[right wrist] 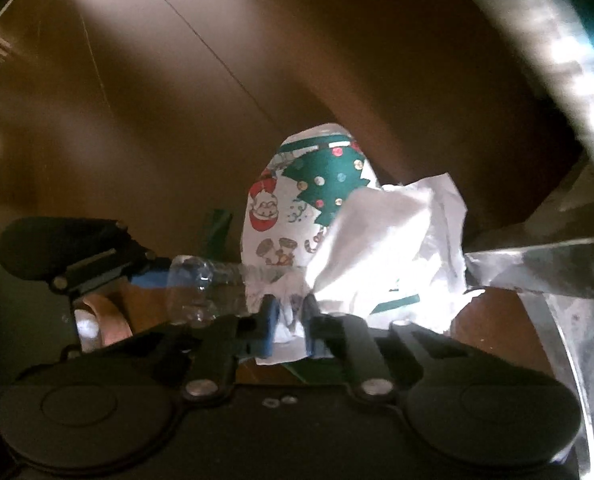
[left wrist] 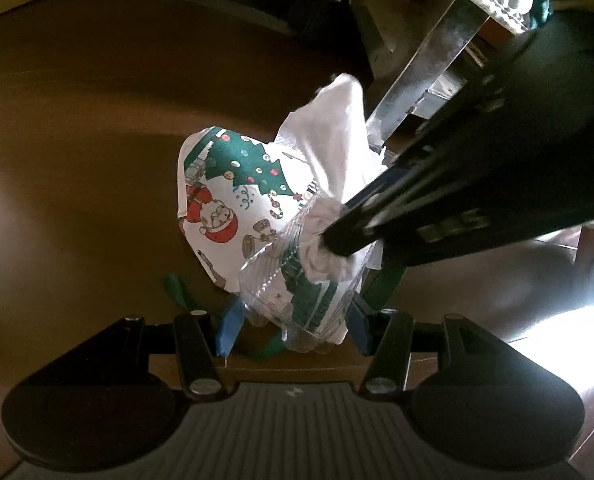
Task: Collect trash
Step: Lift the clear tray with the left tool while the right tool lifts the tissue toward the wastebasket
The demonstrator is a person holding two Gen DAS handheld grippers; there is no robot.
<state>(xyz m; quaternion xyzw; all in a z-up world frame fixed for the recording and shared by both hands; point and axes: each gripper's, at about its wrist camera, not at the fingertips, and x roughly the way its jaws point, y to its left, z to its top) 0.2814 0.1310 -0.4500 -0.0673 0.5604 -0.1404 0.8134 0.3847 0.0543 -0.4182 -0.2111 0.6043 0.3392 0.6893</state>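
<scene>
Right tongs pinch one tissue; one cup.

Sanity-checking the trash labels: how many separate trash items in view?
3: clear plastic cup between the left hand-held gripper fingers; Christmas-print paper tucked inside it; white tissue pinched by the right hand-held gripper. More may be hidden.

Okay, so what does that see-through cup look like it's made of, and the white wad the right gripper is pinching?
Cup: probably thin clear plastic, glossy; the Christmas-print napkin shows through it and its ribs catch glints.
White wad: looks like soft matte tissue or napkin paper, crumpled into sharp creases where the right gripper squeezes it.
</scene>
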